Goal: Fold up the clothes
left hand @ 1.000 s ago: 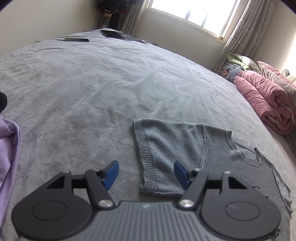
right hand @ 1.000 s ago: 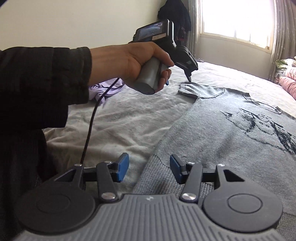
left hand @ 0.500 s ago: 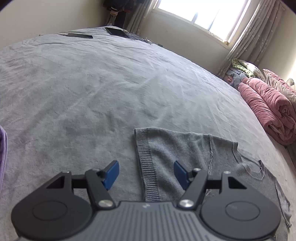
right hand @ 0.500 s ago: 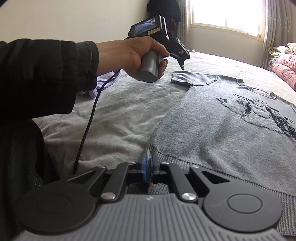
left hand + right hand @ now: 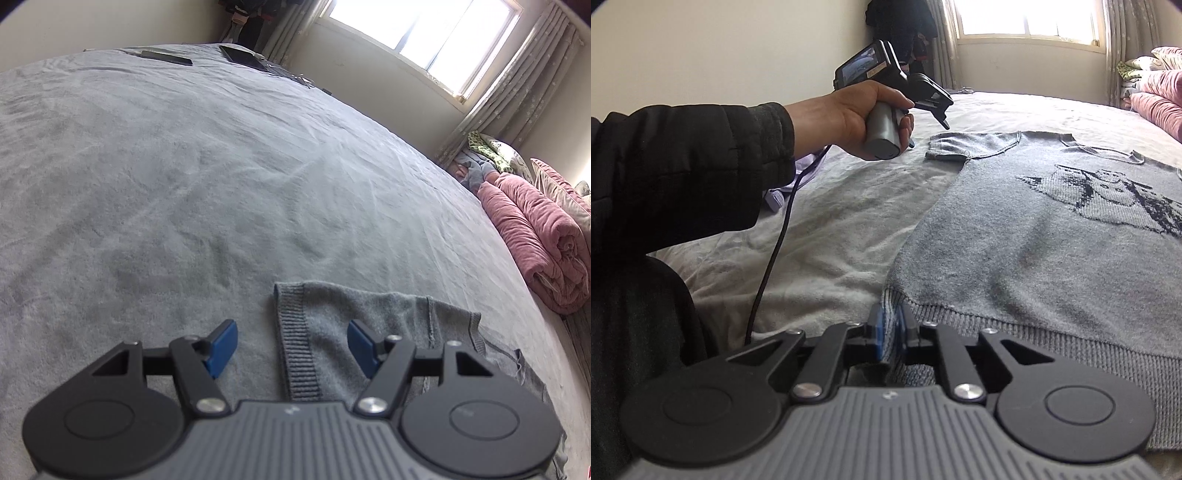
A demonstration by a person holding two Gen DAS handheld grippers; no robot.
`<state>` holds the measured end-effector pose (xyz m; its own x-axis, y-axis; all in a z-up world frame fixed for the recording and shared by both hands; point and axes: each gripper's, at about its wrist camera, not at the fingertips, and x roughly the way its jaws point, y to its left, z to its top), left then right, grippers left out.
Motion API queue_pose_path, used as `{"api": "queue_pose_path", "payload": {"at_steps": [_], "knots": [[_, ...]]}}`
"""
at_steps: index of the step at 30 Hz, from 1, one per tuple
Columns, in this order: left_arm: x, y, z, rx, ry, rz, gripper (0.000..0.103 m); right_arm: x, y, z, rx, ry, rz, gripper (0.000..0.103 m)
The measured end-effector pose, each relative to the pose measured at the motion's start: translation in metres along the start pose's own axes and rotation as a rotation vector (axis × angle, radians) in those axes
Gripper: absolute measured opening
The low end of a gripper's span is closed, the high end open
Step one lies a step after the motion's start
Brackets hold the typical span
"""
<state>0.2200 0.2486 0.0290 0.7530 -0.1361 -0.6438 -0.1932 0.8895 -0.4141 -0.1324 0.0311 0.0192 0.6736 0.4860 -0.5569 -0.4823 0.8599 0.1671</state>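
Grey knitted short-sleeved sweater with a dark woven animal motif (image 5: 1034, 236) lies flat, front up, on the grey velvety bed cover (image 5: 221, 184), its ribbed hem toward the near edge of the bed and its neckline toward the window end. Right gripper (image 5: 890, 334): the blue pads are pinched on the near-left corner of the ribbed hem, a fold of knit visible between them; the jaws are easing open a little at this moment, so the bite looks thin. Left gripper (image 5: 291, 347): jaws stand open, nothing between the pads, hovering just above the ribbed cuff of the short sleeve (image 5: 295, 343), which lies between the two blue fingers but is not pinched. The person's left hand (image 5: 864, 114) carries that gripper over the sleeve end in the right wrist view. Judgement: step in hand is securing two points on the same side before folding it inward. To do it well, lower the left gripper until one finger slides under the cuff rib, close on both layers, then confirm the right pinch holds the full rib and not a single loop. Lift both ends together, keeping the edge taut. Risk: knit stretches if pulled unevenly.
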Motion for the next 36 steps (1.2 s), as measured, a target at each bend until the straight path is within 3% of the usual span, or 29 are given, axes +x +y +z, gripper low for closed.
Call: {"api": "queue_pose_path", "payload": {"at_steps": [7,15,17,20,22,23,30,36], "knots": [[0.012,-0.005,0.003,-0.045,0.001,-0.062,0.067,0.000,0.000,-0.002,-0.003,0.001,0.005,0.015],[0.026,-0.004,0.007,-0.050,0.000,-0.051,0.066,0.001,-0.005,-0.004,0.007,0.001,0.030,0.014],[0.028,-0.009,0.005,-0.008,-0.007,-0.034,0.064,0.001,-0.006,-0.004,0.004,0.000,0.033,0.013],[0.032,-0.017,0.002,0.077,-0.017,-0.001,0.051,0.002,-0.007,-0.004,0.005,0.001,0.033,0.009],[0.033,-0.021,0.001,0.114,-0.015,0.020,0.015,0.002,-0.008,-0.004,0.013,-0.001,0.035,0.006],[0.033,-0.020,0.002,0.108,-0.008,0.013,0.009,0.001,-0.010,-0.004,0.033,-0.002,0.044,0.006],[0.016,-0.026,0.010,0.113,-0.063,-0.014,0.004,-0.006,-0.035,-0.002,0.274,-0.033,0.161,0.006],[0.010,-0.026,0.015,0.109,-0.091,-0.014,0.004,-0.014,-0.036,-0.001,0.340,-0.064,0.206,0.006]]}}
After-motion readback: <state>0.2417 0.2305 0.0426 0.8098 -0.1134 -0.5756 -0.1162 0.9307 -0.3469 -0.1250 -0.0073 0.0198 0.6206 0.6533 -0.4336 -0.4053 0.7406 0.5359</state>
